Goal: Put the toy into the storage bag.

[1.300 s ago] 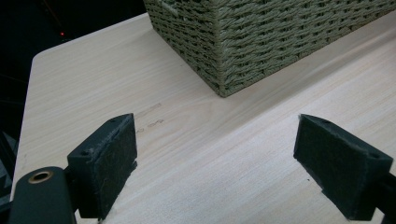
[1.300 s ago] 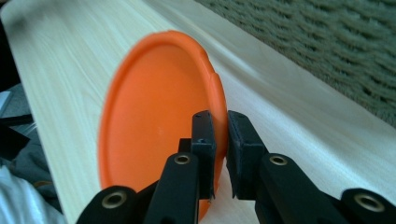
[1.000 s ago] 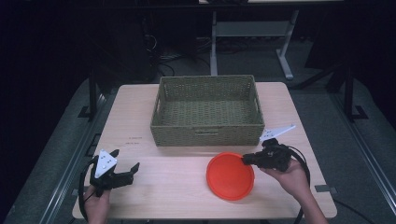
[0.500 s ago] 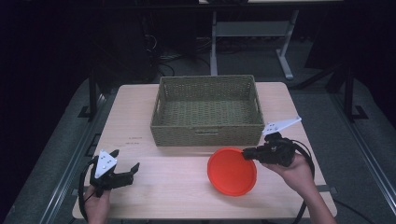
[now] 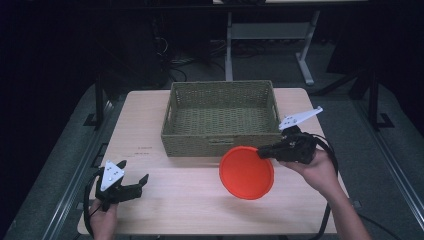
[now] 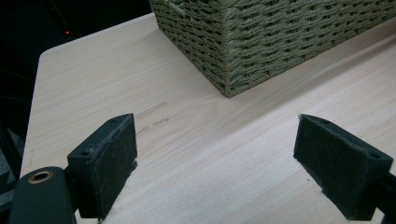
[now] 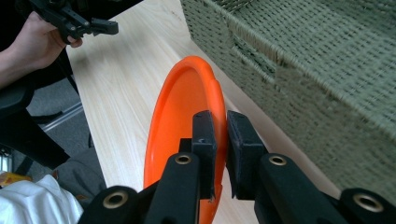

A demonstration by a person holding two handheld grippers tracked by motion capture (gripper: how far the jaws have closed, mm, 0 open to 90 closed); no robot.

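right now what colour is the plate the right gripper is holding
Bright orange, plain with no pattern. The plate shows best in the right gripper view, pinched at its rim by the right gripper.

dim room, dark all round. light wooden table (image 5: 150,125) lit from above, standing on grey floor (image 5: 395,150). behind it a white metal table frame (image 5: 265,35) with splayed feet, cables (image 5: 185,55) tangled on the floor, black stand legs (image 5: 97,100) at both sides.

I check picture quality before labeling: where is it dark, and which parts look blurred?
High view: the table is lit, the surroundings nearly black. Right gripper view: the basket is soft and blurred, the plate and right tongs fairly sharp. Left gripper view: evenly lit and sharp.
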